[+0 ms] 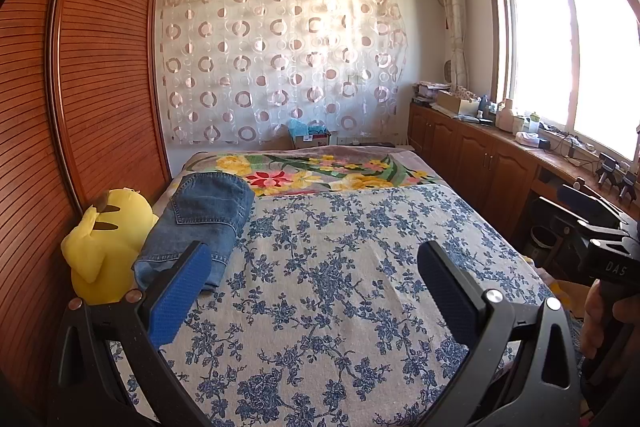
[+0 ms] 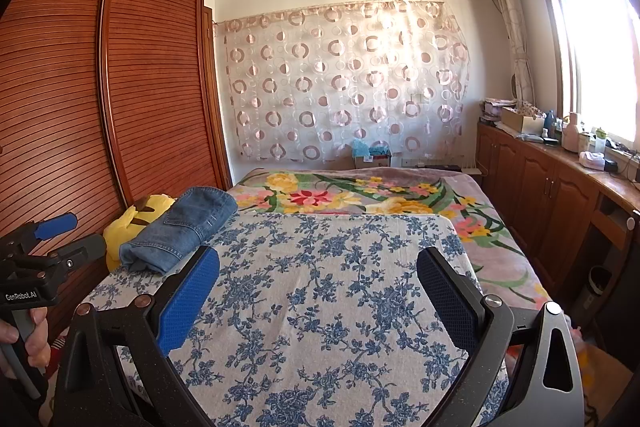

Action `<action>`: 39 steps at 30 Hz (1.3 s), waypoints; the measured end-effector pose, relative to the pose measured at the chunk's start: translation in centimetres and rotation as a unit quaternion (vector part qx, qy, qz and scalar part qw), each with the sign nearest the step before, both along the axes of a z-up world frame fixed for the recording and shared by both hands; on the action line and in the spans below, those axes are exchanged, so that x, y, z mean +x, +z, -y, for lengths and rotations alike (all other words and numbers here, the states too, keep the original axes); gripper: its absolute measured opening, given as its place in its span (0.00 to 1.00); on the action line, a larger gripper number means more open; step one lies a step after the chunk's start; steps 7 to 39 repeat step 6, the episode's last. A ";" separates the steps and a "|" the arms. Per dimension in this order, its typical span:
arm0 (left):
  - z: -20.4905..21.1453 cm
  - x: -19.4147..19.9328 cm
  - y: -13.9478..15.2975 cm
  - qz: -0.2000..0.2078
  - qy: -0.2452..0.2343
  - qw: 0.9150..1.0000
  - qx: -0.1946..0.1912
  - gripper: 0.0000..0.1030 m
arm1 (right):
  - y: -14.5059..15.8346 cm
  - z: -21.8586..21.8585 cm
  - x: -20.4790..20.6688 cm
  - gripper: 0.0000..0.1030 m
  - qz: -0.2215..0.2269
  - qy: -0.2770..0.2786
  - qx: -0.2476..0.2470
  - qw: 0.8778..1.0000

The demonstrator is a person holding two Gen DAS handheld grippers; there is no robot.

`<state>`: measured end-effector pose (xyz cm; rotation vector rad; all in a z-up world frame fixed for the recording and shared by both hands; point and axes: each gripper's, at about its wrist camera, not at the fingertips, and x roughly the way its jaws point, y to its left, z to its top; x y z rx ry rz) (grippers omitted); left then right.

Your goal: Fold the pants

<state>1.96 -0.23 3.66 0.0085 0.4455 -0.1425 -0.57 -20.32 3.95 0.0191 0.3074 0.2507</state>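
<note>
Looks like the folding's basically done: the jeans (image 1: 200, 227) sit folded at the bed's (image 1: 340, 287) left edge, against a yellow plush toy (image 1: 104, 239). Left tool (image 1: 316, 291) and right tool (image 2: 318, 293) both hang released, holding nothing, so probably no move's left besides backing off.

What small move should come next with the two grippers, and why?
Probably none beyond drawing back: the blue denim jeans already lie folded beside the yellow plush toy on the blue-flowered bedspread, and the left gripper and right gripper are open and empty.
</note>
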 end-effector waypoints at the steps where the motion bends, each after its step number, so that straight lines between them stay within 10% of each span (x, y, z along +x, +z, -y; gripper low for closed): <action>1: 0.0 0.0 0.0 0.000 0.000 1.000 0.000 1.00 | 0.0 0.0 -0.1 0.97 0.000 0.000 0.000 1.000; 39: 0.0 0.2 -0.1 0.001 0.000 1.000 -0.001 1.00 | 0.0 0.0 -0.1 0.97 0.001 -0.001 0.000 1.000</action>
